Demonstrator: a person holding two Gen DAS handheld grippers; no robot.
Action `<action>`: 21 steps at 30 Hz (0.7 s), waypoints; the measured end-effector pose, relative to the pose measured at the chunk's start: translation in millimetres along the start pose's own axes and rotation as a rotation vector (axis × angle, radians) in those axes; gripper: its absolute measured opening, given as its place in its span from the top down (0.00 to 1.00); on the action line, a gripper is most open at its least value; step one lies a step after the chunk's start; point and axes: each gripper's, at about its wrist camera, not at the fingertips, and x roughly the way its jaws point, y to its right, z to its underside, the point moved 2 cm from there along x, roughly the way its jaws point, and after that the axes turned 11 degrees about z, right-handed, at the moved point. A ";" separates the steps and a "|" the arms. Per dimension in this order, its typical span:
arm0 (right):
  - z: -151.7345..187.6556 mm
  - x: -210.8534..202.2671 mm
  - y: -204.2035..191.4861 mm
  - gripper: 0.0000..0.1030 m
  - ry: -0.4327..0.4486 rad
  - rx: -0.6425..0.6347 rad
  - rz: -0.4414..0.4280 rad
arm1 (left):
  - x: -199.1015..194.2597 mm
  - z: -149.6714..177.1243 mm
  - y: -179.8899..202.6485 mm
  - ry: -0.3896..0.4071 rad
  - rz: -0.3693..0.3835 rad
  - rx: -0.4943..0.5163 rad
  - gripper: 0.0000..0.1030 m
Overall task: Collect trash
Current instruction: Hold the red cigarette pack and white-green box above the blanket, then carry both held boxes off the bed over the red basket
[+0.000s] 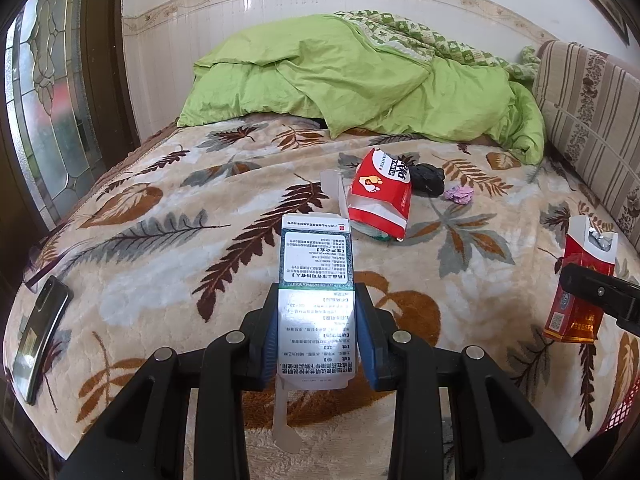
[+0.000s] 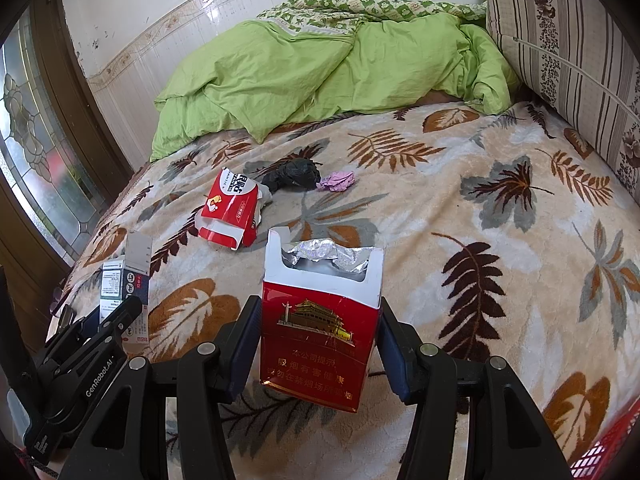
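Nearest the left wrist lens, a white medicine box (image 1: 316, 304) is clamped between the blue pads (image 1: 269, 340) of the left gripper (image 1: 316, 344), the jaws drawn close together on its narrow sides. It is held lengthwise, its far end pointing out over the bed and a loose flap hanging below the jaws; a flattened carton is probably pinched this way because the narrow span suits a tight grip.

In the right wrist view, a red cigarette pack (image 2: 320, 336) is held by the right gripper (image 2: 320, 344), the jaws standing wider and pressed on its two sides. The open top, with crumpled foil showing, points away from the camera. Both pieces are carried clear of the leaf-patterned blanket (image 1: 160, 280).

Further out, well beyond both pairs of jaws, more trash lies on the blanket: a red torn package (image 1: 380, 196), a crumpled black bag (image 1: 430, 178) just beside it, and a small pink wad (image 1: 460, 194) near that.

A red mesh basket (image 2: 608, 452) shows at the lower right edge, likely the collecting place. A phone (image 1: 38, 332) lies at the bed's left edge, and a green quilt (image 1: 340, 76) is heaped at the far side.
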 end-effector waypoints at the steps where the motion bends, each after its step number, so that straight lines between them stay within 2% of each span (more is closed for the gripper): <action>1: -0.2 -0.2 0.0 0.43 0.000 0.000 0.000 | 0.1 0.0 0.2 0.000 0.000 0.000 0.69; 16: -0.3 -0.2 0.0 0.43 0.002 0.001 0.001 | 0.3 0.5 -0.8 -0.002 0.001 -0.004 0.69; 21: -3.1 -6.4 9.3 0.43 0.013 0.034 0.001 | -2.9 1.3 5.4 0.015 0.063 0.005 0.69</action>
